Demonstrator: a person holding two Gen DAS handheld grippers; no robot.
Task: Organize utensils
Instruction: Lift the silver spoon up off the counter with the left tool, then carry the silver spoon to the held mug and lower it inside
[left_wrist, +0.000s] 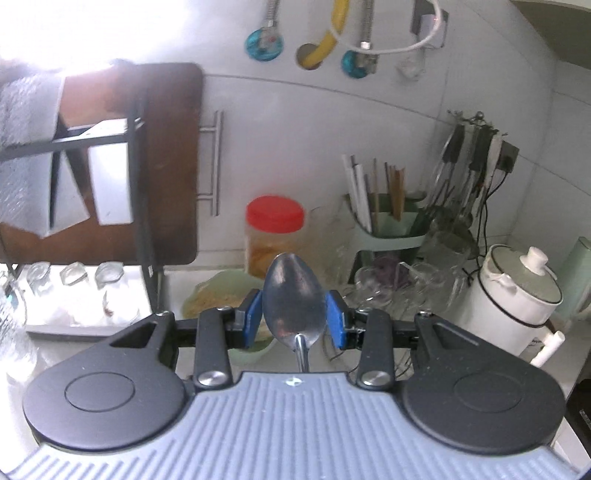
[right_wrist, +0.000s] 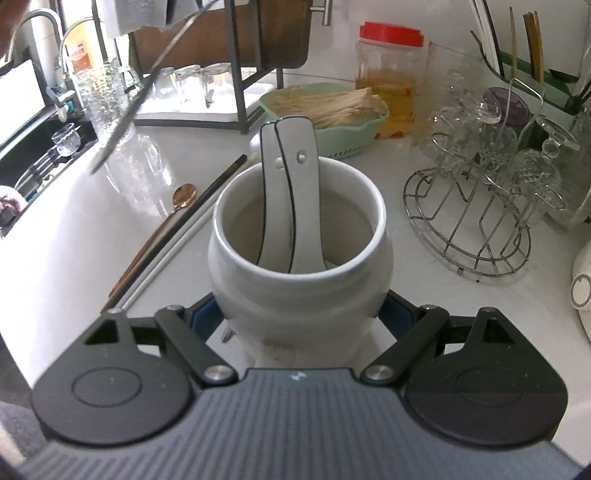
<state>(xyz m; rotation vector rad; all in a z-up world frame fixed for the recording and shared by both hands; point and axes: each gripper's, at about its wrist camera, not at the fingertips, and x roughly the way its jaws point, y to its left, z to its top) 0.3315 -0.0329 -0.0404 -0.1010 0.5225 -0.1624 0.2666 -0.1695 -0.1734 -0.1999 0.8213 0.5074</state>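
- Currently mid-step: the left gripper (left_wrist: 294, 318) holds a metal spoon (left_wrist: 294, 300) aloft, its pads pinching the bowl's edges at a moderate gap.
- The right gripper (right_wrist: 302, 318), jaws wide, clamps the white jar (right_wrist: 300, 254) on the counter (right_wrist: 74, 236); two ceramic spoons (right_wrist: 291, 192) stand inside.
- Next move, by my judgement: bring the spoon over the jar mouth, handle down, and release.
- A gold spoon (right_wrist: 184, 196) and chopsticks (right_wrist: 207, 199) lie beside the jar.
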